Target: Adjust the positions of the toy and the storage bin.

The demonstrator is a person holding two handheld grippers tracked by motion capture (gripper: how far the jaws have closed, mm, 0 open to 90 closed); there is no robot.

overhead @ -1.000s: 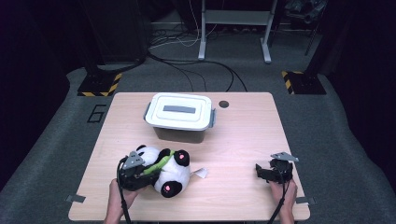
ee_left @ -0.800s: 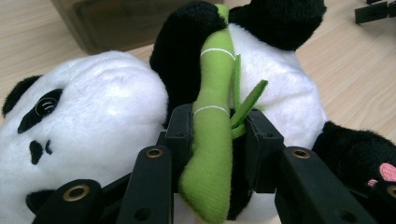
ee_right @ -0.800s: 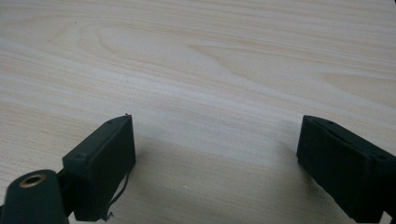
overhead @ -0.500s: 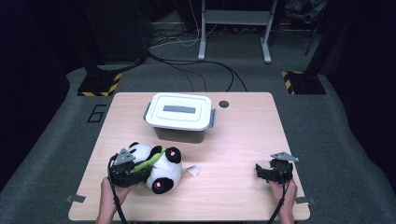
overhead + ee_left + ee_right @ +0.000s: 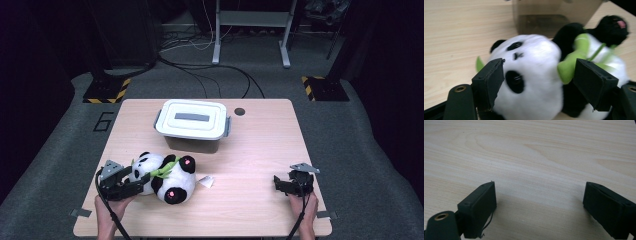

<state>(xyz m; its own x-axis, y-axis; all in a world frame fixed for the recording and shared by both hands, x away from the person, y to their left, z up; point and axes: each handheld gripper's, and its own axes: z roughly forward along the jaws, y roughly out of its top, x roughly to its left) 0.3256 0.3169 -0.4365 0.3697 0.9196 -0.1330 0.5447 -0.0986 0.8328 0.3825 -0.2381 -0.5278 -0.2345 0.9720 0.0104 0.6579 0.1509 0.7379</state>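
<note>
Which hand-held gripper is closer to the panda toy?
The left. The left hand-held gripper has just been opening, its jaws either side of the panda toy head. The right hand-held gripper rests far across the table, jaws open.

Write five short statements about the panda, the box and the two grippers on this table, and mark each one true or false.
1. The plush panda lies on the table, in front of the lidded plastic box. True.
2. The box stands open with its lid beside it. False: the white lid sits on the box.
3. The left gripper has its jaws on either side of the panda's head. True: they have just been opening, with the head between them.
4. The right gripper holds a green leaf. False: its jaws stand open over bare table with nothing between them.
5. The panda sits on top of the box. False: it lies on the tabletop, near the left gripper.
</note>
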